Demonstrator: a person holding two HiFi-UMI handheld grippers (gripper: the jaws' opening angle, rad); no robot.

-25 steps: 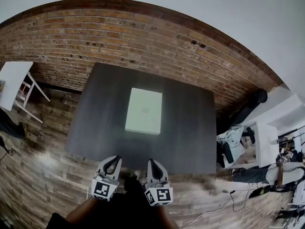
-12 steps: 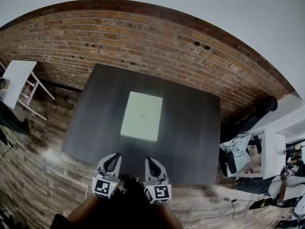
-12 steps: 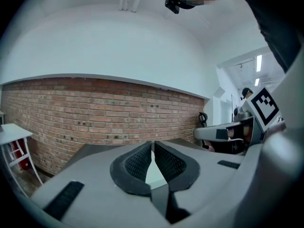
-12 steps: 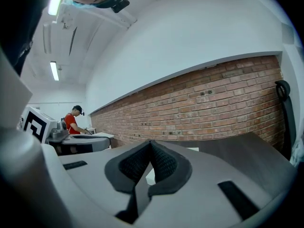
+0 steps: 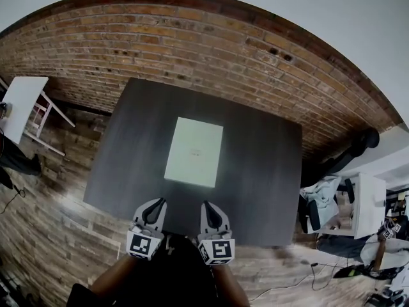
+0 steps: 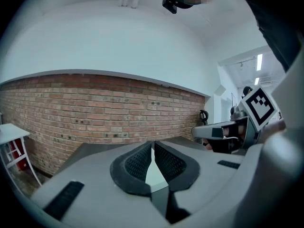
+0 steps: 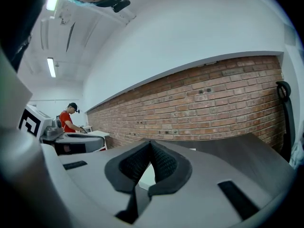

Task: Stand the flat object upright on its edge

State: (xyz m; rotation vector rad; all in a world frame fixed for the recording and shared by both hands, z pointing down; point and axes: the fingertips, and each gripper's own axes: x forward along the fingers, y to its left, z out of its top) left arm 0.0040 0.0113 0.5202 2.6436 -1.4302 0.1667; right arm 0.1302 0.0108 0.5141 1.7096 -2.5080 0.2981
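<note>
A flat white rectangular box [image 5: 194,151] lies on its broad face in the middle of the dark table [image 5: 255,171]. Both grippers hover side by side over the table's near edge, short of the box and touching nothing. My left gripper [image 5: 155,204] is shut and empty, its tips meeting [image 6: 152,146]; a sliver of the white box [image 6: 154,175] shows behind them. My right gripper [image 5: 209,206] is also shut and empty [image 7: 150,145], with a bit of the box [image 7: 148,175] visible past its jaws.
A brick wall [image 5: 192,50] runs behind the table. A white table with a chair [image 5: 22,110] stands at the left, and a cluttered desk [image 5: 348,203] at the right. A person in a red shirt [image 7: 68,120] works far off to the left.
The head view has shifted a little, so the table and box sit slightly lower and more to the right. Both grippers stay shut and near the table's front edge.
</note>
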